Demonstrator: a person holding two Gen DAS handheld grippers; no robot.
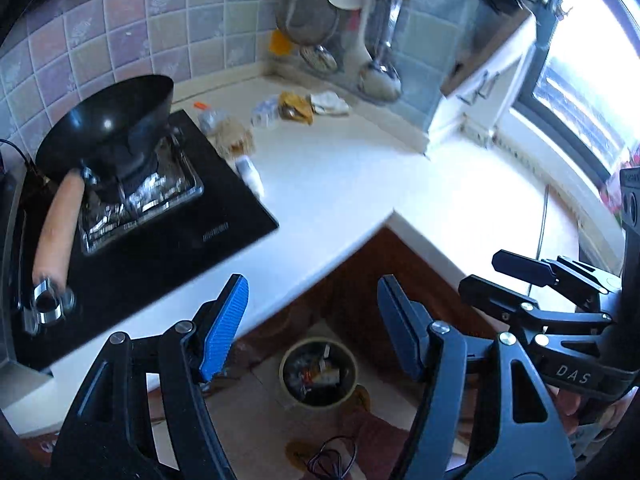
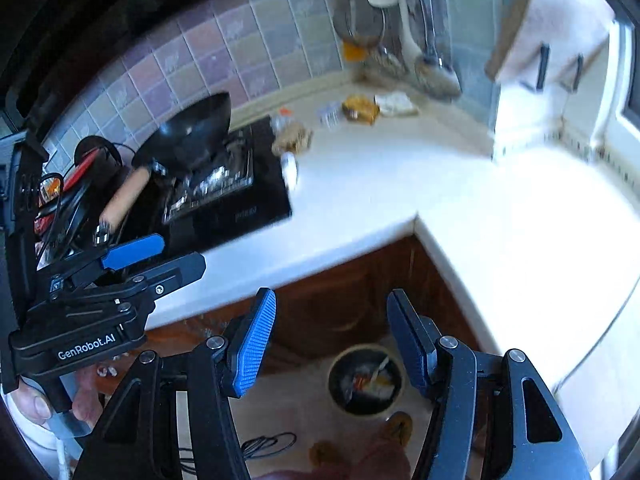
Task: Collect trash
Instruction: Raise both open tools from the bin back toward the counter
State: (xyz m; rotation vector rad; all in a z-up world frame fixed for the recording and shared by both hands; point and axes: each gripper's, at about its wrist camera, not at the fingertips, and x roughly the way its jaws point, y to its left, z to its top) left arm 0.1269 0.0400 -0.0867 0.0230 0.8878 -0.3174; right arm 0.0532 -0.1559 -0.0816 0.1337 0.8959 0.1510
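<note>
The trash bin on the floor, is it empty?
No, the trash bin already has wrappers and scraps inside it, seen from above in the left wrist view.

Readable markings on your two claws

Your left wrist view shows white letters "DAS" on the body of the right claw [image 1: 516,276] at four o'clock. Your right wrist view shows "GenRobot.AI" on the left claw [image 2: 156,254] at eight o'clock. The print on the cooktop [image 1: 216,232] is too blurred to read.
</note>
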